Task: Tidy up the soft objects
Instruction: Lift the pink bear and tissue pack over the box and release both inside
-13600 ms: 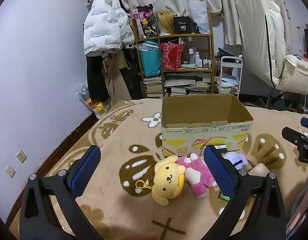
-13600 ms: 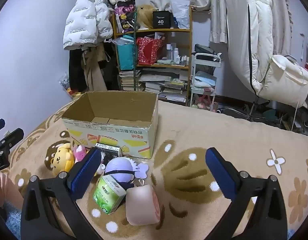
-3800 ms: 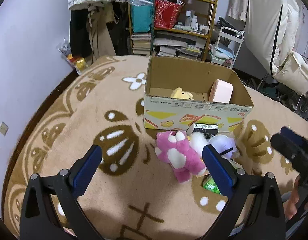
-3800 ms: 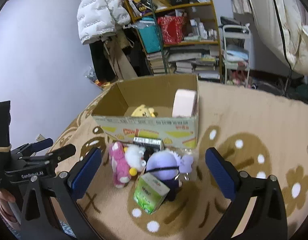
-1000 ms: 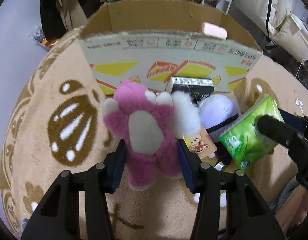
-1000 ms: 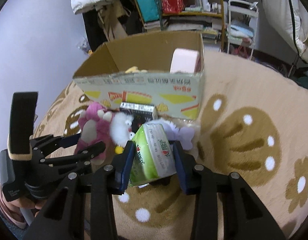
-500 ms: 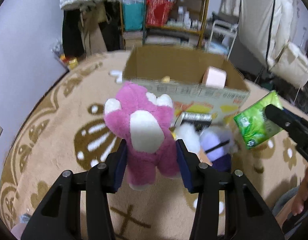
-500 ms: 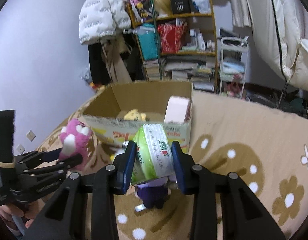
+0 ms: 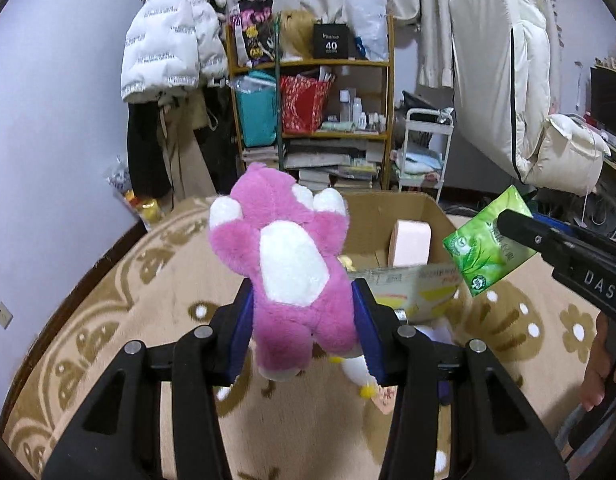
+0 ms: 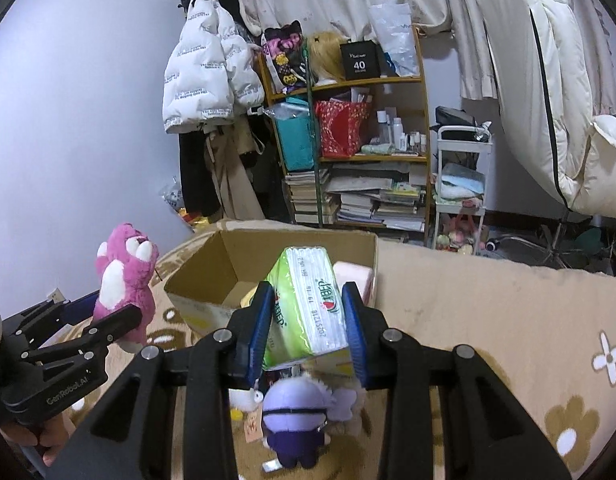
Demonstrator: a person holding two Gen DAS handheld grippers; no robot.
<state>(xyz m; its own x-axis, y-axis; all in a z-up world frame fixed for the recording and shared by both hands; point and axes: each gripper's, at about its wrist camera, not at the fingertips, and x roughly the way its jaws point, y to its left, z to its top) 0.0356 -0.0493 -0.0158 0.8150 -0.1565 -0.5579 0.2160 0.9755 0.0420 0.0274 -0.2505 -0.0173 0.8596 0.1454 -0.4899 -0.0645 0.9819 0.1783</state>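
Both of your hand-held grippers are loaded and up off the rug.

Your left hand-held gripper (image 9: 302, 328) is clamped on the pink plush bear (image 9: 286, 264): blue pads pinch its lower body, its head points away from the camera, and its white belly patch faces the lens. In the right wrist view the same pink plush bear (image 10: 124, 280) sits left of the cardboard box (image 10: 212, 268), raised above the rug.

Your right hand-held gripper (image 10: 310, 330) is clamped on the green tissue pack (image 10: 308, 304), pads on its two long sides, the pack tilted with its printed face up. It sits in front of the box's near wall, roughly level with the rim. From the left wrist view the tissue pack (image 9: 488, 244) hangs in the air just right of the box's near right corner.

The cardboard box (image 9: 392, 208) is open on the beige patterned rug (image 9: 120, 300). Inside, a pink roll-shaped cushion (image 9: 410, 240) stands against the right wall, and a bit of yellow plush (image 9: 346, 262) shows beside it.

On the rug under your right gripper there are a purple plush (image 10: 296, 420) and a white plush (image 10: 244, 398), just beside each other. A wooden bookshelf (image 10: 348, 152) stands behind the box.
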